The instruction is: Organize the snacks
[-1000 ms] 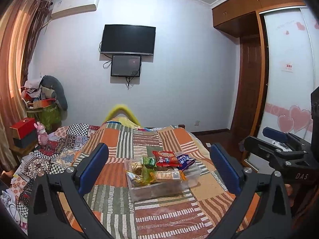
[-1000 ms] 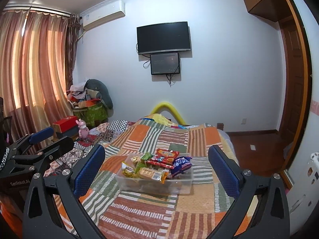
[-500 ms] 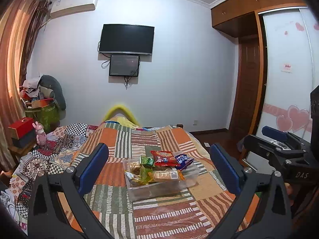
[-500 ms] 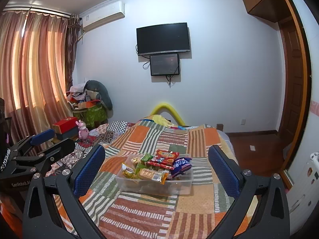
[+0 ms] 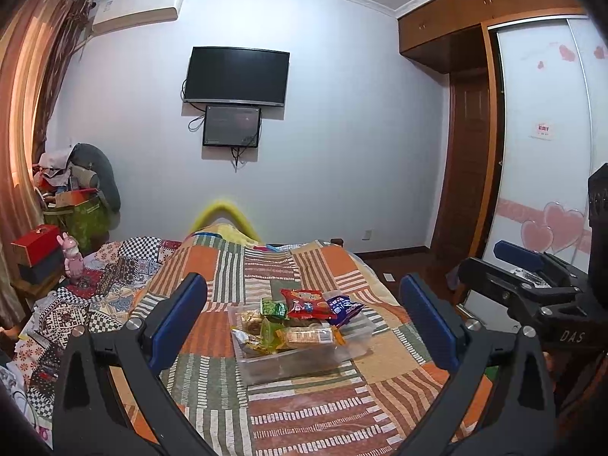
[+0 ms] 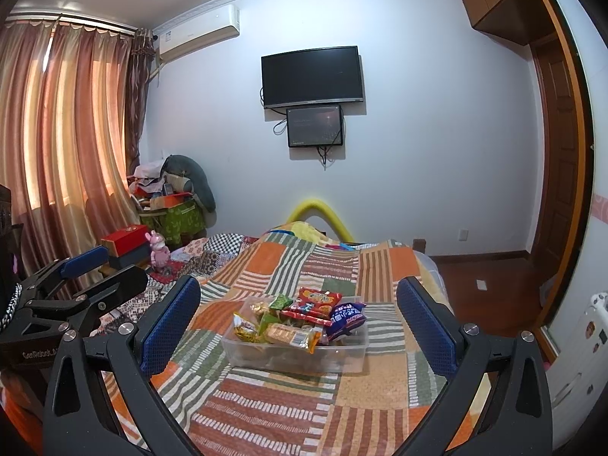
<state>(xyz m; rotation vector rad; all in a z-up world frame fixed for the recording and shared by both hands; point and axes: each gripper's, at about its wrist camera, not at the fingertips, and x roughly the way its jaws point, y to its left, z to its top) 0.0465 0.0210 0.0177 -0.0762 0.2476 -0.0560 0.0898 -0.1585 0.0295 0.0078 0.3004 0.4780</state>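
The left gripper (image 5: 302, 319) is hanging wide apart and empty above the near end of the bed, its blue fingers (image 5: 178, 315) framing the clear plastic bin (image 5: 357, 336) without touching it. From this left wrist view the bin is sitting on the patchwork bedspread (image 5: 304, 410), well ahead of the claw, and the snack packets (image 5: 304, 302) are piling inside it and poking above the rim: a red packet on top, a blue one leaning over the right side, green and yellow ones lower down. The right gripper (image 5: 528, 285) is showing at the right edge, level with the left, likely because the person is holding the pair side by side and facing the bin.

Over in the right wrist view, the right gripper (image 6: 298, 315) is likewise spreading wide with nothing between its fingers (image 6: 421, 317), the bin (image 6: 296, 357) centred between them. No packet is lying loose on the bedspread (image 6: 266, 402). That fits snacks already gathered, or a heap waiting to be sorted out; the views are not settling which.
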